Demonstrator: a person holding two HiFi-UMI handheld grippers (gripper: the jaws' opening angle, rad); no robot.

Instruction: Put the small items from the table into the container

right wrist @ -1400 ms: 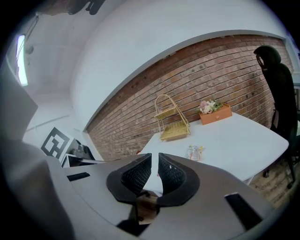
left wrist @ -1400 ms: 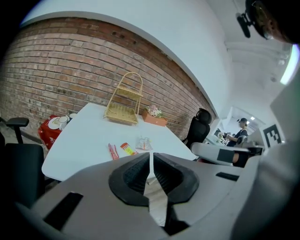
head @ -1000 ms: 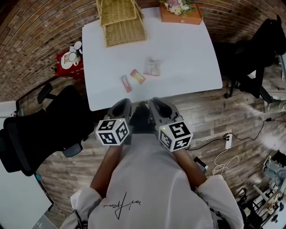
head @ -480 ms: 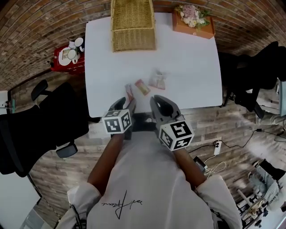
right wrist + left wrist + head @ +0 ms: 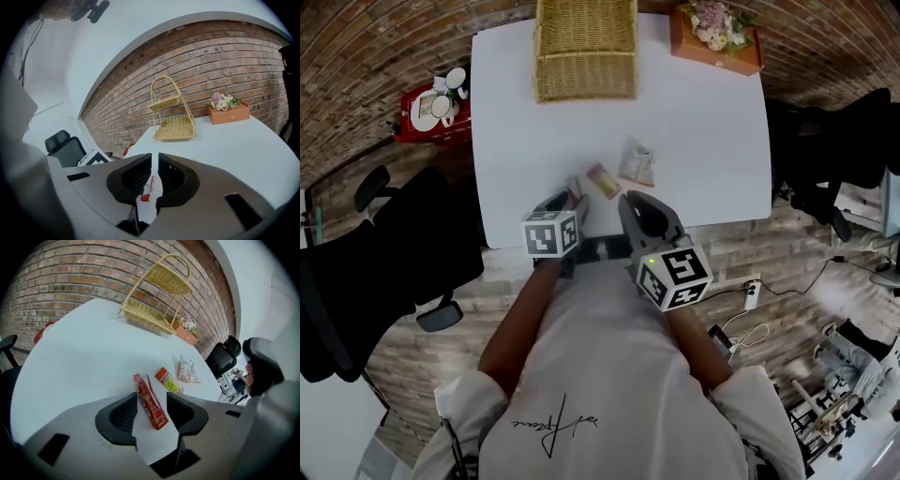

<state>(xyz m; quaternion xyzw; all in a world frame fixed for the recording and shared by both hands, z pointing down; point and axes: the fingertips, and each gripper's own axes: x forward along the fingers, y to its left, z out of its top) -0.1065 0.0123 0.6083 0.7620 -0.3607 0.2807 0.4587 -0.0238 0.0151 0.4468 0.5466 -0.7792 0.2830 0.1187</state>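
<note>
The left tool (image 5: 569, 201) is held low over the near edge of the white counter (image 5: 694, 131), and its jaws are opening. A red packet (image 5: 149, 405) is seen between them, lying flat on the counter, and it is not pressed by the pads. Just beside this packet, a little farther from the person, an orange and yellow packet (image 5: 168, 381) is laid, and a clear pouch (image 5: 187, 371) is found near it, more to the right. The right tool (image 5: 155, 174) is clenched, with only a thin slit left between its jaws, and nothing is grasped by it. It is held beside the left tool. The wicker basket (image 5: 585, 89) is placed at the far edge of the counter, well apart from the three items. A box of flowers (image 5: 717, 42) is set at the far right corner.
</note>
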